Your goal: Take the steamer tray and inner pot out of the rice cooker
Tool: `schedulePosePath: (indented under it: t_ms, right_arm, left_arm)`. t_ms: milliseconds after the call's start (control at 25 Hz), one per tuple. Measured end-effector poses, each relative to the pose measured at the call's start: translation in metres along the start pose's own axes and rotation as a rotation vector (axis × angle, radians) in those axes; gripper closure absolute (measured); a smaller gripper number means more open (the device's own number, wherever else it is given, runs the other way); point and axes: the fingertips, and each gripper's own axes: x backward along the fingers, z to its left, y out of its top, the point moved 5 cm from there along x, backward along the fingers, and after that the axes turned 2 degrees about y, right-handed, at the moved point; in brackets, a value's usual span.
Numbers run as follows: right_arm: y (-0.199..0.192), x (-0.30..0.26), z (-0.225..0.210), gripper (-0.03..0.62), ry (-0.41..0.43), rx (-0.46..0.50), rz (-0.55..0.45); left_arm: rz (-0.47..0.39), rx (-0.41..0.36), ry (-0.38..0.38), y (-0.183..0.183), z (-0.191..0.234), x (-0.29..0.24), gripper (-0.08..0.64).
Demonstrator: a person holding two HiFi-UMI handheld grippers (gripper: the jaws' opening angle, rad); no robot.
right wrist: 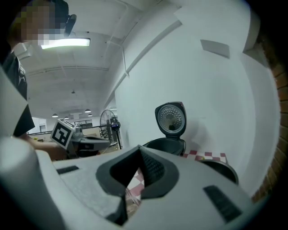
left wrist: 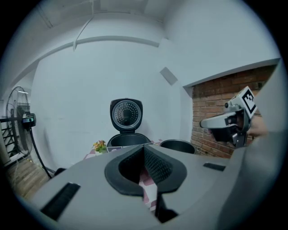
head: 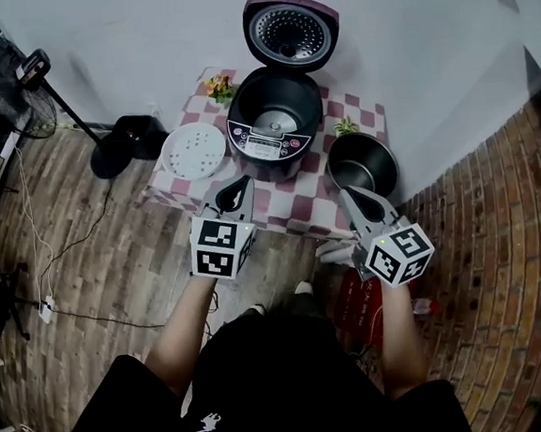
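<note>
In both gripper views the broad grey claw bodies are blocking the near part of the small table under its pink-and-white checked cloth [head: 294, 210], so only a sliver of cloth is showing through the gap behind the pads. The white round perforated steamer tray [head: 192, 151] is not showing in either gripper view, and the dark round metal inner pot [head: 362, 164] is appearing there only as a rim. From the head view the person's own body is covering the floor right below the arms. The left claw [left wrist: 144, 150] is holding its ribbed black pads pressed together, with nothing caught between them. The right claw [right wrist: 139, 150] is likewise closing tip to tip on nothing. The steamer tray is lying flat on the cloth ahead of the left claw and a little to its left, apart from it. The inner pot is standing upright on the cloth just ahead and to the right of the right claw. The black and maroon rice cooker [head: 275, 125] is sitting beyond both claws, between tray and pot, its lid standing open and its silvery bottom plate showing.
</note>
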Motion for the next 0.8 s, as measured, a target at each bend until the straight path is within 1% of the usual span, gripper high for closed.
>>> schedulePosePath:
  t_ms: [200,320,480,600,800]
  right_arm:
    - [0.003,0.006,0.02,0.591,0.078,0.015,-0.008]
    - [0.003,0.012,0.019,0.591,0.114,-0.007,-0.021]
    - [0.001,0.036,0.012,0.591,0.116,-0.043,-0.047]
    - [0.0,0.053,0.006,0.591,0.108,-0.047,-0.064]
    - [-0.001,0.081,0.004,0.591,0.112,-0.051,-0.099]
  left_arm:
    - [-0.008,0.021,0.077,-0.004,0.006,0.031,0.557]
    - [-0.003,0.038,0.123,-0.004,-0.001,0.044,0.557]
    - [-0.01,0.043,0.157,-0.001,-0.026,0.058,0.557]
    - [-0.028,0.046,0.185,0.002,-0.044,0.068,0.557]
    - [-0.035,0.029,0.214,0.002,-0.069,0.084,0.557]
